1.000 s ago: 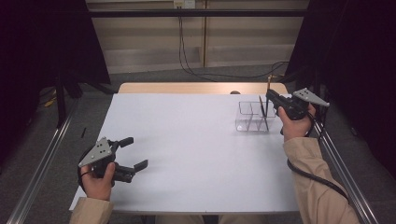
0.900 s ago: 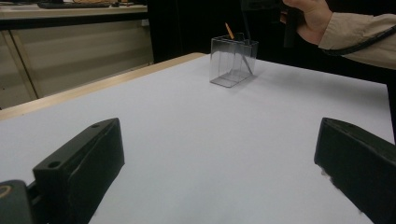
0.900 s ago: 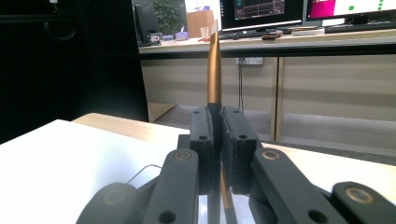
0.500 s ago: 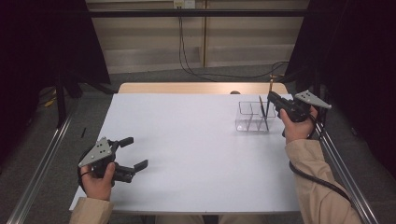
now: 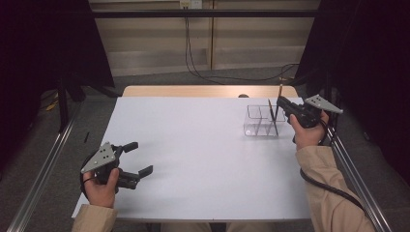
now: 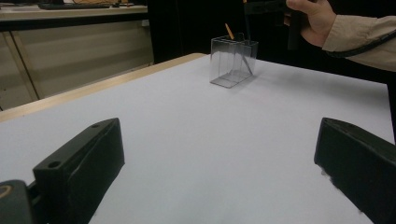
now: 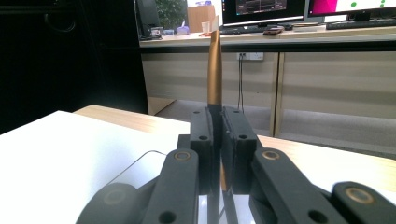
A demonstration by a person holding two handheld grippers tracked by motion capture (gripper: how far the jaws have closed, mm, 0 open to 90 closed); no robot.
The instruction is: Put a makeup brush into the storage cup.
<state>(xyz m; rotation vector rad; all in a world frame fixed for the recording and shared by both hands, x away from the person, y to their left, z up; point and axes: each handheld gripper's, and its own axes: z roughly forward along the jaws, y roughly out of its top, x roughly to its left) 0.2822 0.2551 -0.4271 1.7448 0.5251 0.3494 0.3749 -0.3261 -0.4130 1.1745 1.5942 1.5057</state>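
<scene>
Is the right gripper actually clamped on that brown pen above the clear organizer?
Touching. The right gripper view shows the right gripper with both jaws pressed flat against the brown pen, no gap on either side.

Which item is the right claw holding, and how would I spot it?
Find the white table, then the clear holder near its far right corner. Just above it, the right claw is shut on a thin pen. It stands upright with a brown top, unlike the dark stick leaning inside the holder.

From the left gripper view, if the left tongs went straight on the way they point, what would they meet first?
Probably nothing at first: bare white table lies ahead of the open left tongs. Farther on stands the clear plastic holder, slightly right of centre, so a hit is uncertain.
</scene>
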